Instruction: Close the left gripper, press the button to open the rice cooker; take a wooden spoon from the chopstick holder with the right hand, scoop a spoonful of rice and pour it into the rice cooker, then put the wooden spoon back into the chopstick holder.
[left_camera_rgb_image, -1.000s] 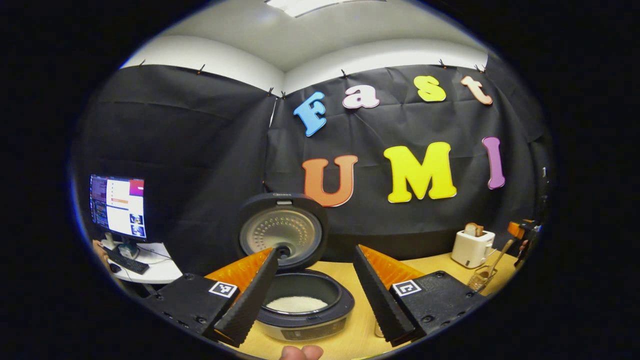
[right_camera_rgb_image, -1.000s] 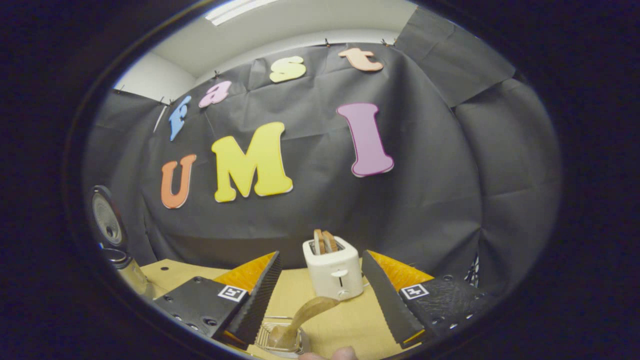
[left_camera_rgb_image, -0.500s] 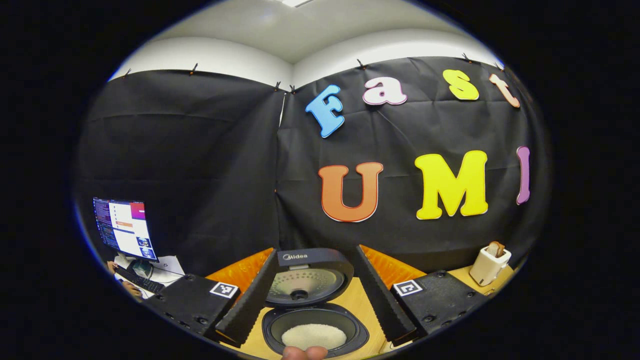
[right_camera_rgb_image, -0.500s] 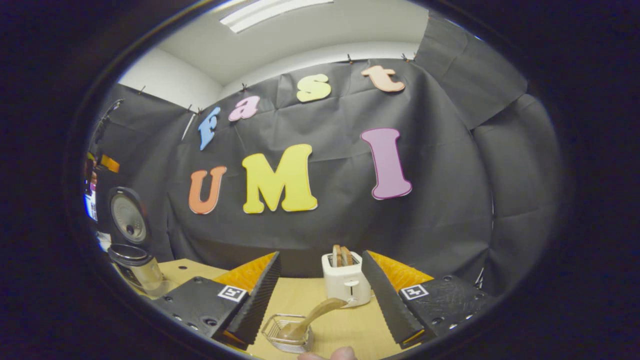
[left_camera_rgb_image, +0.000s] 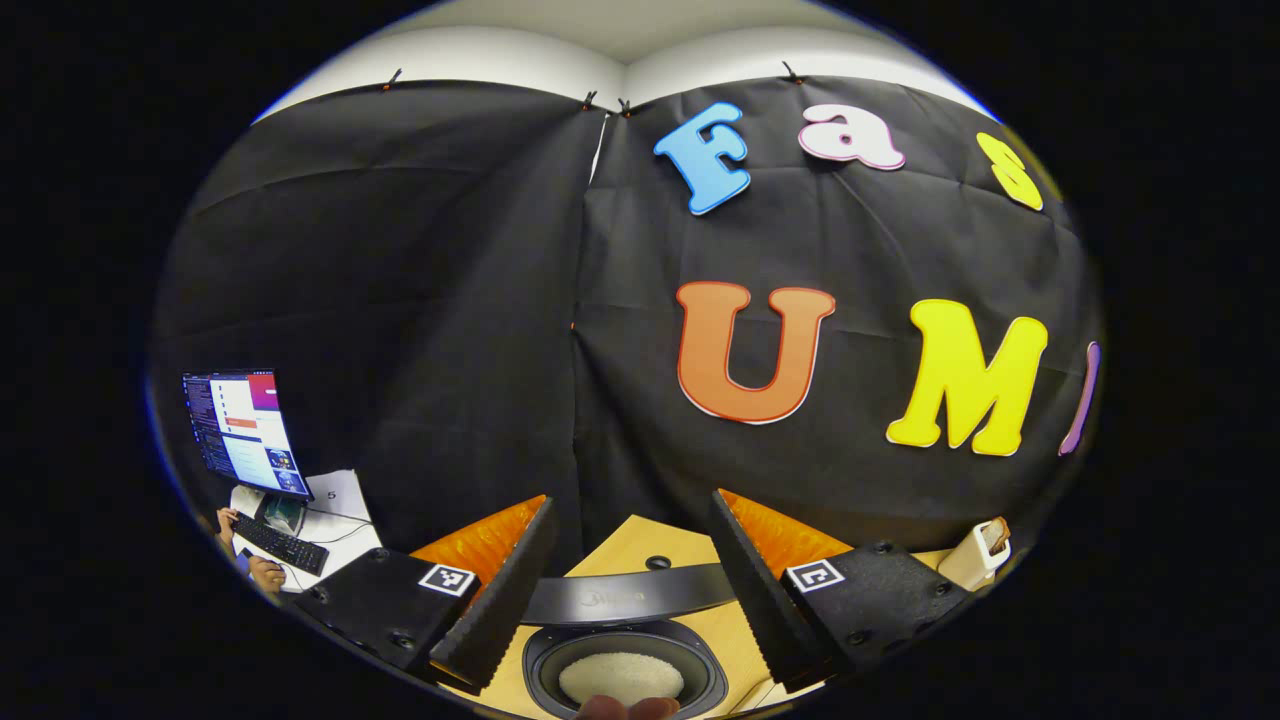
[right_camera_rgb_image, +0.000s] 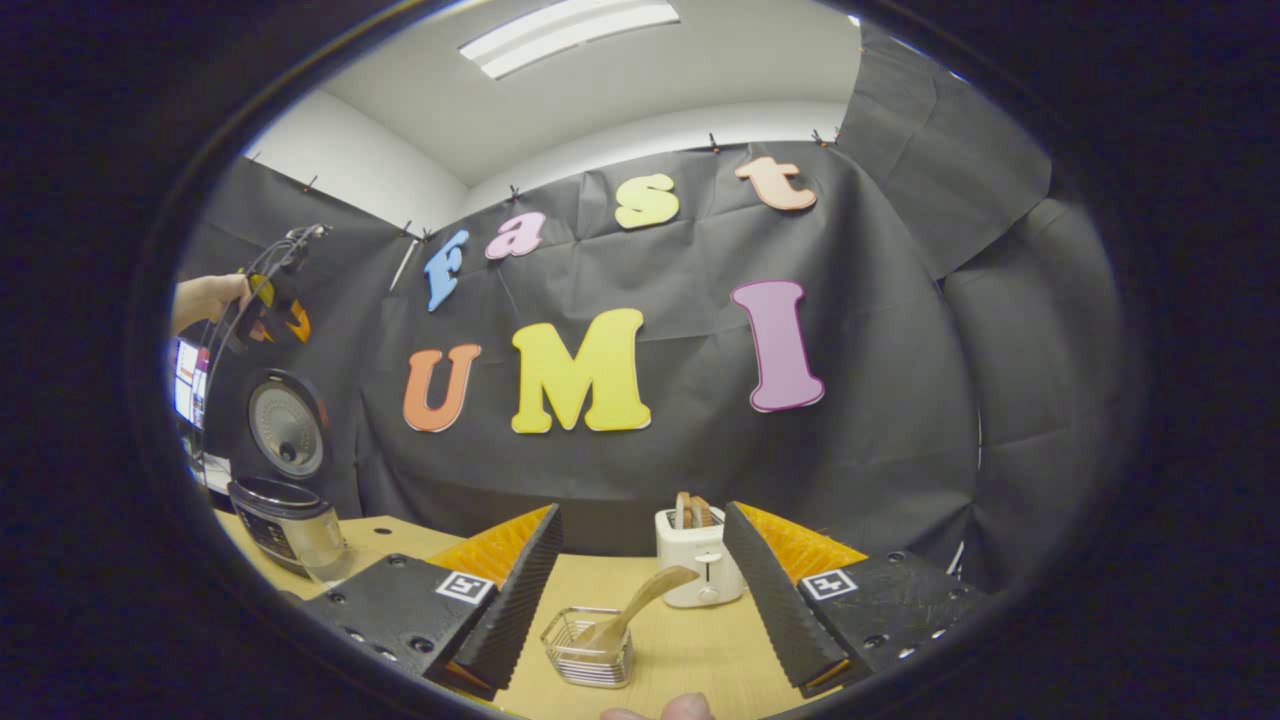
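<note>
White toaster (right_camera_rgb_image: 697, 560) on the table (right_camera_rgb_image: 700, 650) — monitor (left_camera_rgb_image: 240, 430), keyboard (left_camera_rgb_image: 279, 543) beyond

place: lab booth | evidence: black cloth wall (right_camera_rgb_image: 880, 450); monitor (left_camera_rgb_image: 240, 430)

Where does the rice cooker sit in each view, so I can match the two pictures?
Left gripper view: rice cooker at bottom centre, open, between the left tool's fingers.
Right gripper view: rice cooker at far left on the table edge, lid up.
Shared landmark: the white toaster.
</note>
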